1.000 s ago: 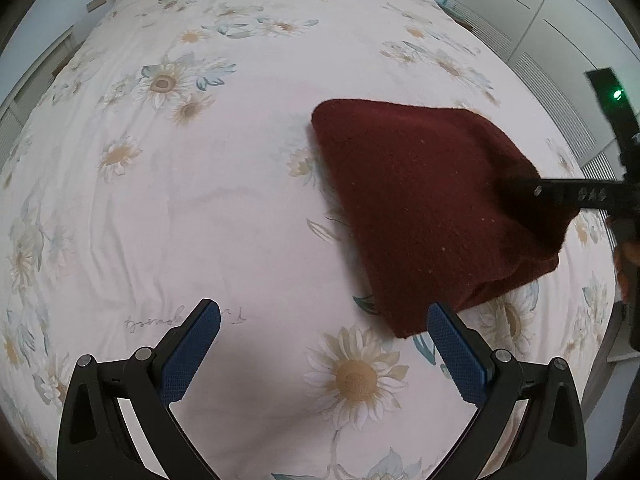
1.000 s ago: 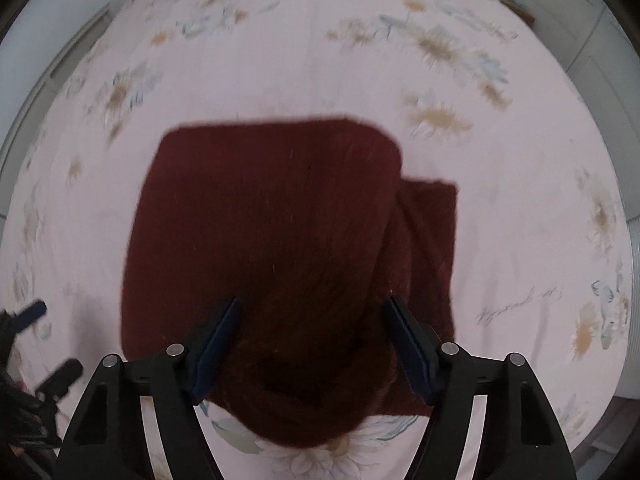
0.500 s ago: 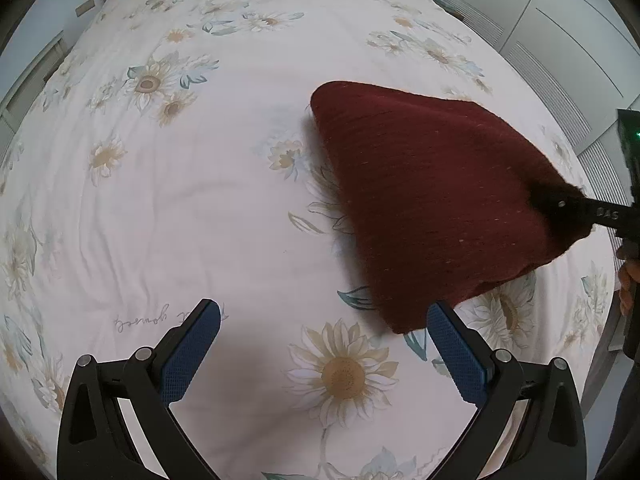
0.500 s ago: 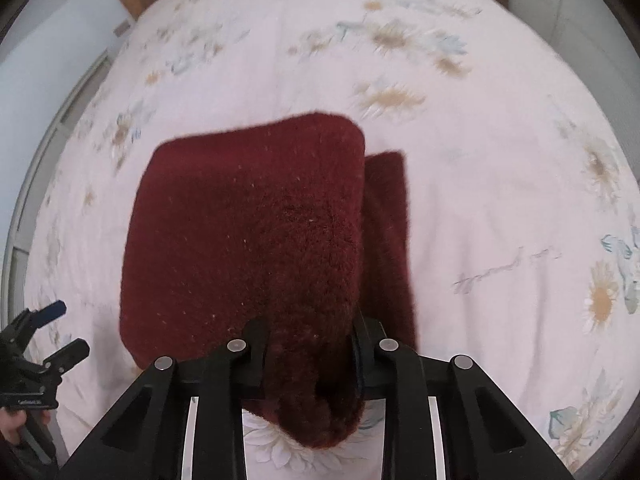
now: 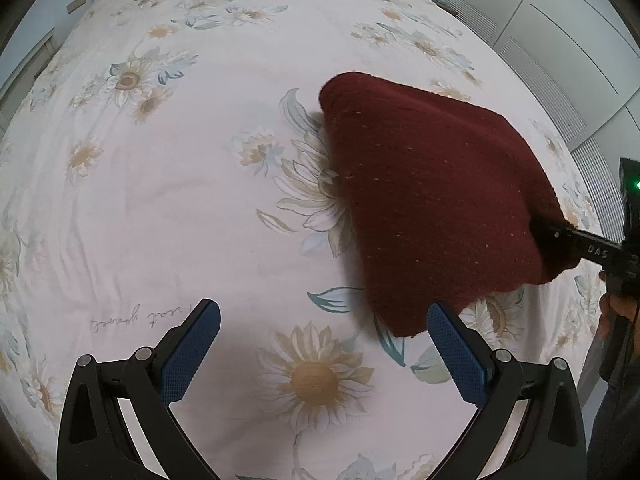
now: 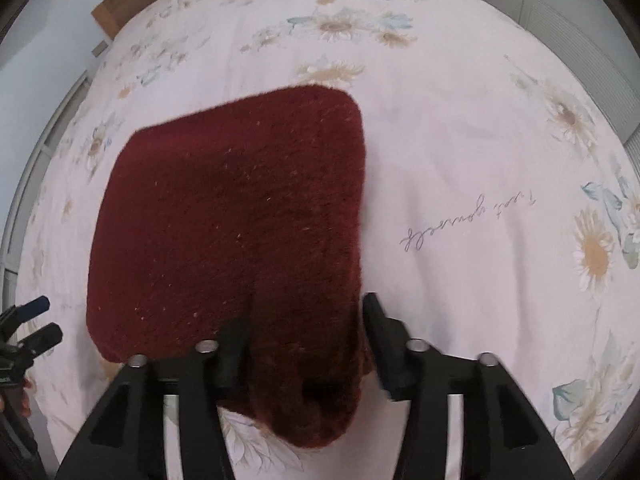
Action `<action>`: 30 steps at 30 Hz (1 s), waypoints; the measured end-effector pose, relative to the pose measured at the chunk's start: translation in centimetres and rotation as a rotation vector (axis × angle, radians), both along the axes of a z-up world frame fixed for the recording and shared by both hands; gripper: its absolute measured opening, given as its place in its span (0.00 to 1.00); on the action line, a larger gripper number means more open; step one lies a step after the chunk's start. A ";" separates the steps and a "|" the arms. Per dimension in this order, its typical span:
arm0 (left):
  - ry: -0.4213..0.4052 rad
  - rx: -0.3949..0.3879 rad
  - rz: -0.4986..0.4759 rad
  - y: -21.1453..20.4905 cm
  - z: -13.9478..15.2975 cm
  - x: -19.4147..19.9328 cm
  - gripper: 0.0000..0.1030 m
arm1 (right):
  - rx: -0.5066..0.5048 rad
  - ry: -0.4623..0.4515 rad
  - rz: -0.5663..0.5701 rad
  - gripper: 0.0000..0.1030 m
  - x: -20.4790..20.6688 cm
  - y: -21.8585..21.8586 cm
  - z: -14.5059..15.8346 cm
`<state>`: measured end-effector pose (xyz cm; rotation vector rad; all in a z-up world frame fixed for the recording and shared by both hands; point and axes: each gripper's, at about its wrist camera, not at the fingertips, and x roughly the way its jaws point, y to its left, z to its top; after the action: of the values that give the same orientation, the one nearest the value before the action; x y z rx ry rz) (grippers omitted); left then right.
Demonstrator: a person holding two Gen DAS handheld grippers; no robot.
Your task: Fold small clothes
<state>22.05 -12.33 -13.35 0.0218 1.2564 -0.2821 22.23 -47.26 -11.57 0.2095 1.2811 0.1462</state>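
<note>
Right wrist: right claw (image 6: 306,334) straddling maroon knit (image 6: 232,216)

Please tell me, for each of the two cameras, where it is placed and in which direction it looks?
Left wrist: sits on the left gripper, looking steeply down at the flowered bed sheet; its blue fingers stand open and empty; a hand shows at right.
Right wrist: sits on the right gripper, looking down over the dark red cloth between its jaws, which have just been opening.
Shared: the cloth, the sheet, and each view shows the other gripper.
</note>
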 end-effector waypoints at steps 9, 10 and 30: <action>-0.066 -0.007 0.016 -2.4 1.6 4.1 0.99 | 0.001 -0.054 0.022 0.86 1.4 -0.8 3.2; -0.062 -0.015 0.012 -2.9 1.7 4.9 0.99 | 0.000 -0.056 0.031 0.92 1.7 -0.6 3.4; 0.103 -0.043 0.041 -6.2 -6.5 9.4 1.00 | 0.130 0.078 0.039 1.00 4.9 0.5 -5.3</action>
<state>31.45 -18.50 -19.82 -0.0555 1.3512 -0.2777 27.12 -46.74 -16.82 0.3045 1.3550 0.2571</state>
